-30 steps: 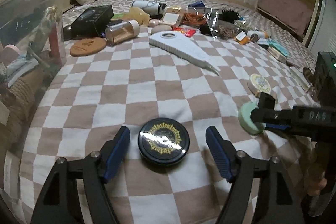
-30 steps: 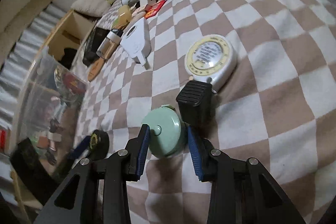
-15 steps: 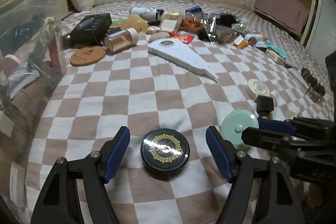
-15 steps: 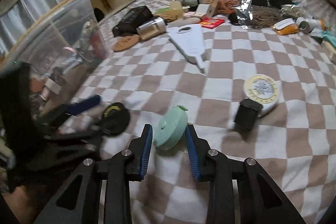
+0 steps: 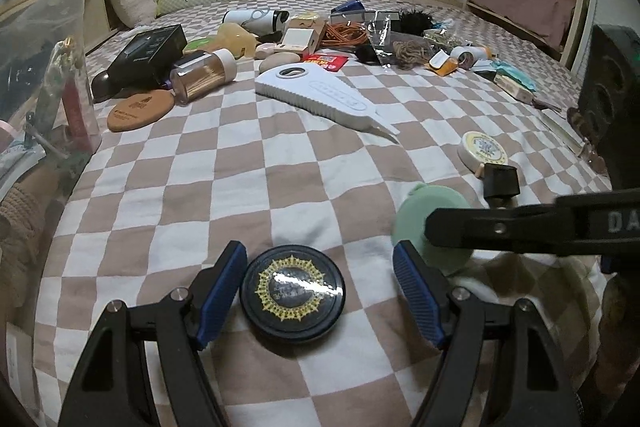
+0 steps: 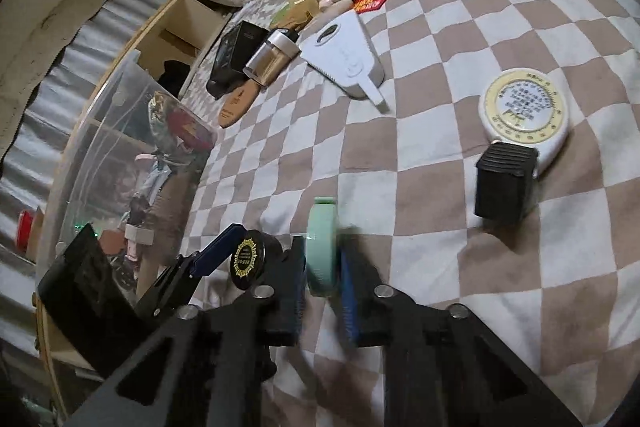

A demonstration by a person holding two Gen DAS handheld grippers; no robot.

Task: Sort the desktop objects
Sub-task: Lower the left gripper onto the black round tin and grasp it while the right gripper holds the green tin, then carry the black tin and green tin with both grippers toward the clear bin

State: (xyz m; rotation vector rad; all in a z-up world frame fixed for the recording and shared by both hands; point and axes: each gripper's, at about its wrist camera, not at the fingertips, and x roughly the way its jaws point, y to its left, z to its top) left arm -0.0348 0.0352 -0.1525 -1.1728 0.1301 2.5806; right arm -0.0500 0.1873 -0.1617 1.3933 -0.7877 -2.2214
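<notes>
A round black tin with a gold sunburst lid (image 5: 293, 294) lies on the checkered cloth between the fingers of my open left gripper (image 5: 320, 291); the left finger is close to its rim, the right one stands apart. It also shows in the right wrist view (image 6: 249, 259). My right gripper (image 6: 322, 269) is shut on a mint green disc (image 6: 321, 247), held on edge just above the cloth. In the left wrist view the disc (image 5: 430, 223) hangs just right of the left gripper's right finger.
A clear plastic bin (image 5: 40, 67) with several items stands at the left. A black block (image 6: 505, 179) and a round white-and-yellow case (image 6: 524, 107) lie to the right. A white comb-like tool (image 5: 324, 99), a jar (image 5: 204, 73), a cork coaster (image 5: 140, 109) and clutter lie farther back.
My right gripper has closed tight on the green disc, turned it on edge and carried it left, next to the left gripper. The black tin now sits nearer the left finger.
</notes>
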